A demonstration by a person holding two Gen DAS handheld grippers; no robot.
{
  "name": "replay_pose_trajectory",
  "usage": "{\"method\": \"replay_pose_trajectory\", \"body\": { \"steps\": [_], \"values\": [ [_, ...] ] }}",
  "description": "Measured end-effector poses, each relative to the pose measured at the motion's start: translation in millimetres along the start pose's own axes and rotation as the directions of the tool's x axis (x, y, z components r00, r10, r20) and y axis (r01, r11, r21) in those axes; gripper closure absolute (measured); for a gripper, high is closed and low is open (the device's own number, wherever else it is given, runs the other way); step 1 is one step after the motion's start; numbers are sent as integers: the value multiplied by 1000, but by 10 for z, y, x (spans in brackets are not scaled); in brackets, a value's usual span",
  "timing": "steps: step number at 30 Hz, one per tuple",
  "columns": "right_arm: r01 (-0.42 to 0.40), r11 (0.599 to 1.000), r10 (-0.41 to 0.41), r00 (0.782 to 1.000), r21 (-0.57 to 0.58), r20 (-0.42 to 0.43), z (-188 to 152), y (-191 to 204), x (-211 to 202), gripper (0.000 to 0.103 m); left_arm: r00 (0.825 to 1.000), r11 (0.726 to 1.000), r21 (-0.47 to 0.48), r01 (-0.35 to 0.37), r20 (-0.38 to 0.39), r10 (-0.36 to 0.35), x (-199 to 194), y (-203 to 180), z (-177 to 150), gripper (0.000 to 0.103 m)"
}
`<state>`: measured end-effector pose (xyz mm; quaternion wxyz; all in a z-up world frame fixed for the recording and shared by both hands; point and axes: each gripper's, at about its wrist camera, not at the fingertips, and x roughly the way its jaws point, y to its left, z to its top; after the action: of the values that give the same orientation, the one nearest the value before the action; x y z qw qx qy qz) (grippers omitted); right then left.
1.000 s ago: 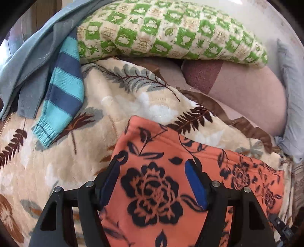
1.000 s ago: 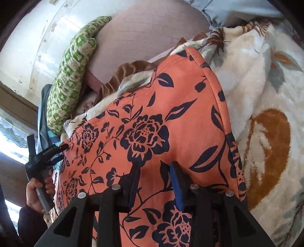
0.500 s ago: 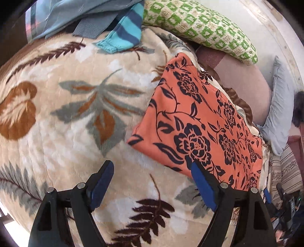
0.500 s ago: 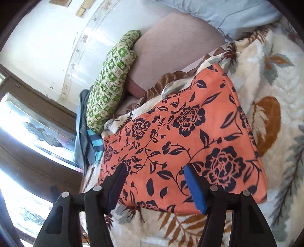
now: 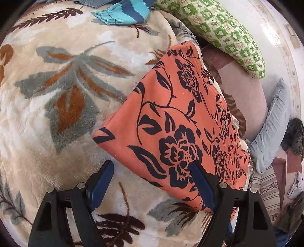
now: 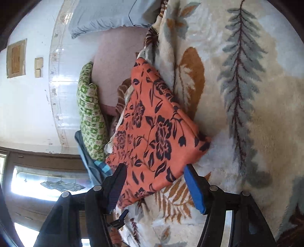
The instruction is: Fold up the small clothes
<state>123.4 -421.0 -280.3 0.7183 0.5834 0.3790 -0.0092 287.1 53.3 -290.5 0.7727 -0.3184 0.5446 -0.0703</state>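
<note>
An orange garment with a dark floral print [image 5: 176, 123] lies folded flat on the cream leaf-patterned blanket [image 5: 57, 95]. It also shows in the right wrist view [image 6: 155, 136]. My left gripper [image 5: 152, 178] is open and empty, held above the garment's near edge. My right gripper [image 6: 153, 180] is open and empty, held above the garment's near corner. Neither gripper touches the cloth.
A green checked pillow [image 5: 218, 28] and a pink cushion [image 5: 245, 98] lie behind the garment. A teal and navy striped sleeve [image 5: 123, 11] lies at the blanket's far edge. A pale blue pillow [image 5: 271, 127] is at the right. A white wall [image 6: 28, 114] and window [image 6: 47, 182] are beyond.
Both grippers have opened wide and pulled back up off the orange garment, which now lies folded on the blanket. The right wrist view has rolled sideways.
</note>
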Motion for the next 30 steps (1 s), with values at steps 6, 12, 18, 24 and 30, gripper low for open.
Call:
{"method": "replay_pose_trajectory", "body": {
  "steps": [6, 12, 18, 24, 30],
  "values": [
    [111, 994, -110, 993, 22, -35, -1, -39, 155, 38, 1000, 1000, 17, 9, -2, -9, 26, -47, 19, 31],
    [70, 995, -71, 997, 77, 18, 164, -141, 244, 38, 999, 999, 1, 33, 39, -33, 107, -99, 90, 33],
    [49, 999, -49, 996, 3, 73, 220, -18, 373, 43, 990, 991, -66, 112, 87, -107, 170, -16, 198, 35],
    [98, 993, -95, 994, -62, 54, 230, 62, 421, 78, 991, 996, -31, 79, 109, -75, 158, 33, 227, 81],
    [82, 981, -64, 992, -175, 108, 213, 296, 229, 81, 982, 993, 75, 88, 162, -99, -147, -173, 178, 87]
  ]
}}
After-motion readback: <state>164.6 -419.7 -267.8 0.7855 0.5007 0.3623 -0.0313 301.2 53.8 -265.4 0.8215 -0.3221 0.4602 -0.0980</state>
